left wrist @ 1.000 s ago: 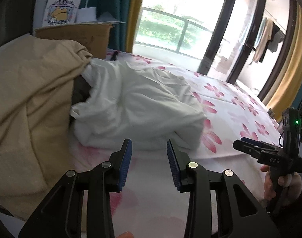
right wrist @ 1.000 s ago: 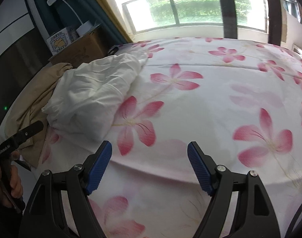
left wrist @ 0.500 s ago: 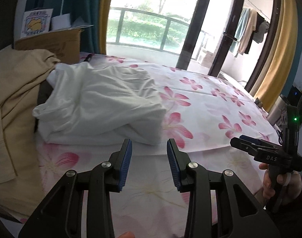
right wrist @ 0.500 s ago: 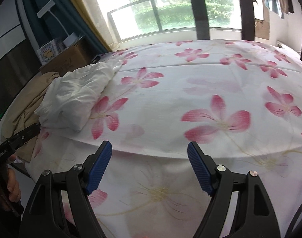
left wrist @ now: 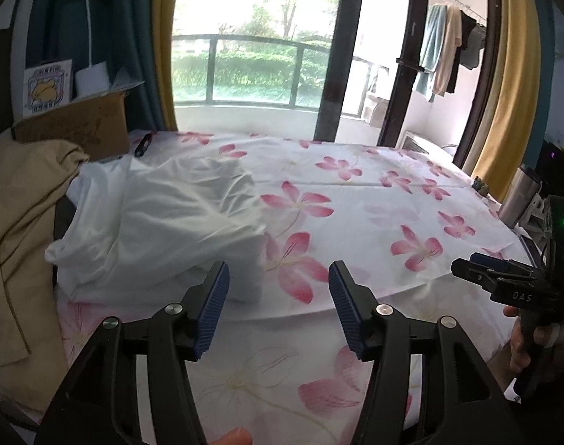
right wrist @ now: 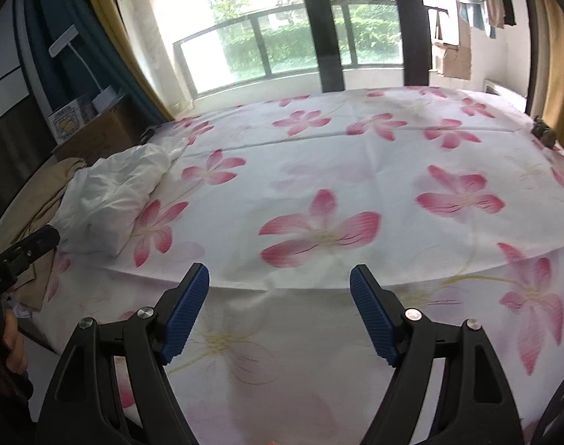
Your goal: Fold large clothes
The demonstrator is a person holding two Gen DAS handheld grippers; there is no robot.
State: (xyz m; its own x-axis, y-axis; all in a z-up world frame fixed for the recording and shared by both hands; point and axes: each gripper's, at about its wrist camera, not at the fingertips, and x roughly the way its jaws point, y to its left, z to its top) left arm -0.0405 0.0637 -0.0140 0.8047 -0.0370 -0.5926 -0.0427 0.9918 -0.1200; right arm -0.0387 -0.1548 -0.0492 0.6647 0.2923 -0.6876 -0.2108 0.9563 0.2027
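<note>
A folded white garment [left wrist: 163, 222] lies on the left part of the flowered bed sheet [left wrist: 374, 200]; it also shows in the right wrist view [right wrist: 115, 196]. A tan garment [left wrist: 18, 222] lies crumpled left of it. My left gripper [left wrist: 278, 293] is open and empty, held off the bed's near edge, just right of the white garment. My right gripper [right wrist: 280, 296] is open and empty, off the near edge at the bed's middle. It shows at the right of the left wrist view [left wrist: 504, 278].
A cardboard box [left wrist: 78, 126] with a picture card stands at the bed's far left. A small black object [left wrist: 142, 144] lies on the sheet by it. Balcony windows [right wrist: 300, 44] and yellow curtains stand behind. A metal can [left wrist: 519, 200] is at the right edge.
Both grippers have pulled back and up from the bed, so the view now takes in the whole bed and window. The left gripper's jaws have opened wider. The white garment stays put.
</note>
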